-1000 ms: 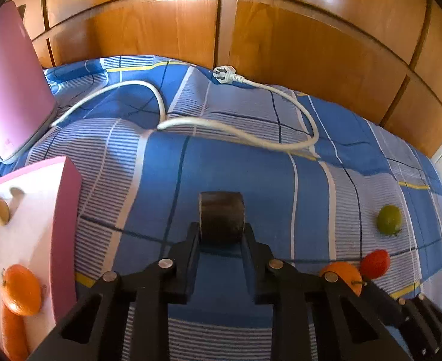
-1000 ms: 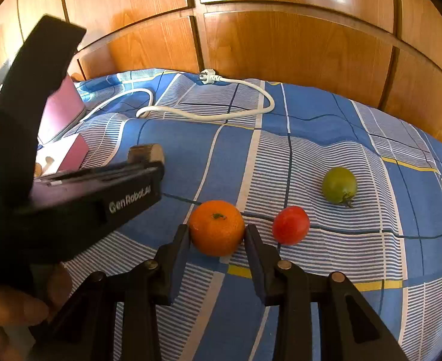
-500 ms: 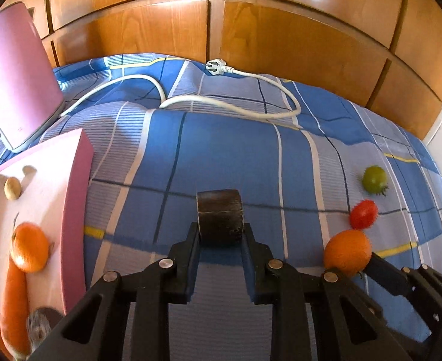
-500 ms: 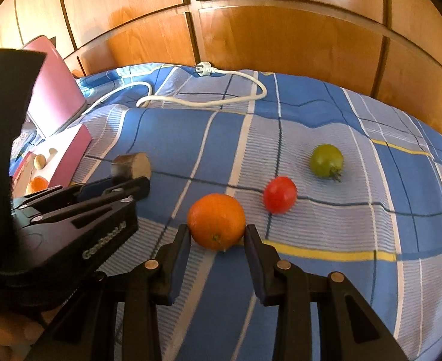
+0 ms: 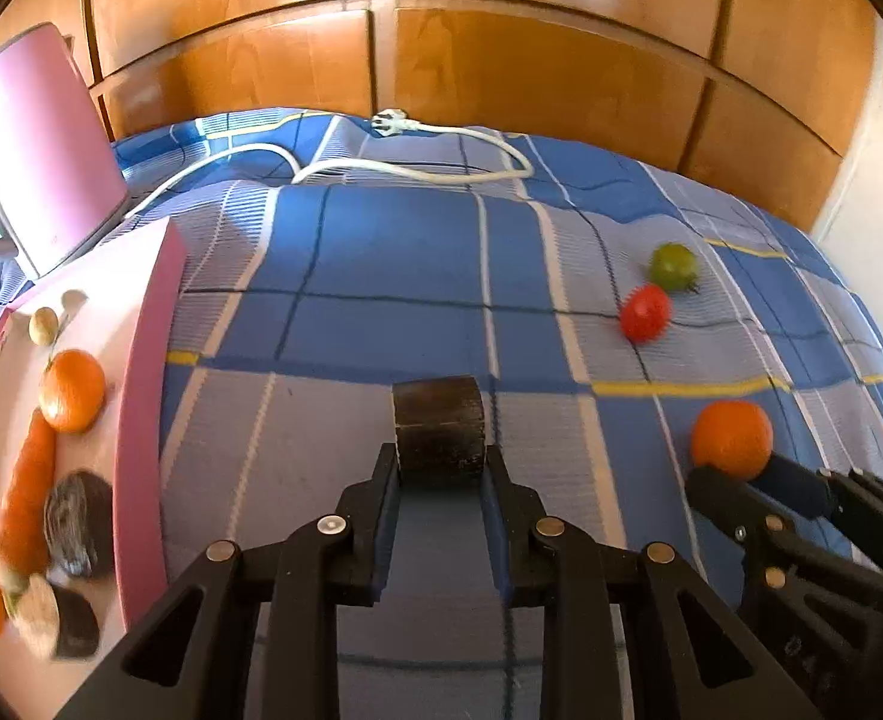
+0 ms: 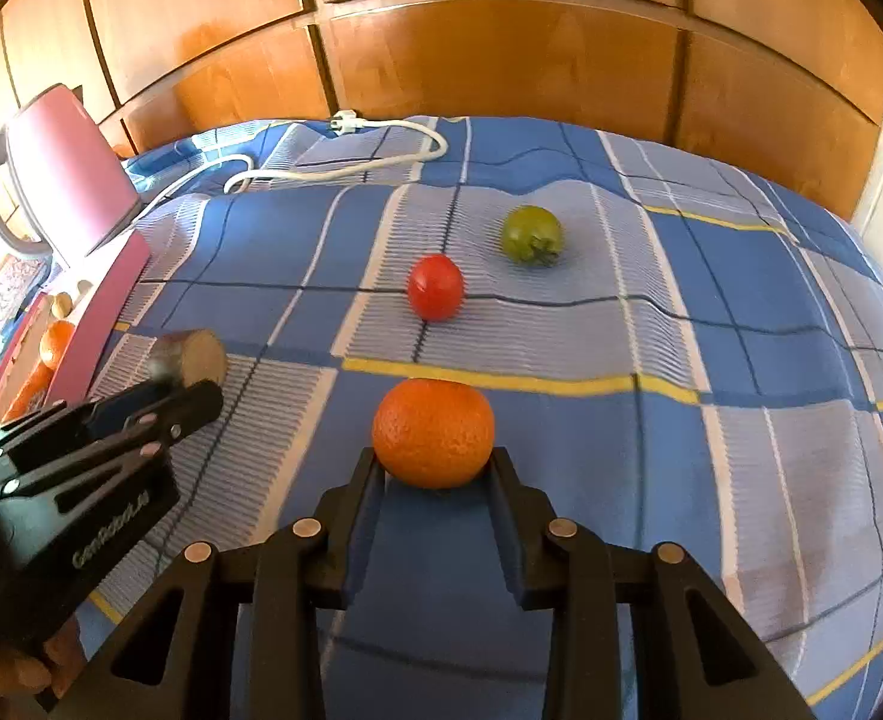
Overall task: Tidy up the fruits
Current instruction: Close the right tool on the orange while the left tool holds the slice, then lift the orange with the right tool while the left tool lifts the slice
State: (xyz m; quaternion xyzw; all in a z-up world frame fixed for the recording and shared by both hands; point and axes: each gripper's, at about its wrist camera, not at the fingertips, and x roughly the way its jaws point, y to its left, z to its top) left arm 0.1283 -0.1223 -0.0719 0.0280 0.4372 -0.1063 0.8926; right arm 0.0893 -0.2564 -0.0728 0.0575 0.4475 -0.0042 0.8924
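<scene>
My left gripper (image 5: 439, 468) is shut on a dark brown cylinder-shaped piece (image 5: 439, 431) and holds it above the blue checked bedspread (image 5: 381, 276); it also shows in the right wrist view (image 6: 186, 357). My right gripper (image 6: 433, 468) is shut on an orange (image 6: 433, 432), also seen at the right of the left wrist view (image 5: 732, 438). A red tomato (image 6: 435, 287) and a green tomato (image 6: 531, 234) lie on the bedspread beyond it. A pink tray (image 5: 141, 372) at the left holds an orange (image 5: 73, 390), a carrot (image 5: 27, 492) and other pieces.
A white power cable with plug (image 5: 417, 165) lies across the far part of the bed. A pink kettle (image 5: 45, 150) stands at the far left. Wooden panelling (image 5: 501, 60) runs behind the bed.
Both grippers have lifted and pulled back with their objects. The left view has swung left, so more of the pink tray and its contents shows. The tomatoes have not moved.
</scene>
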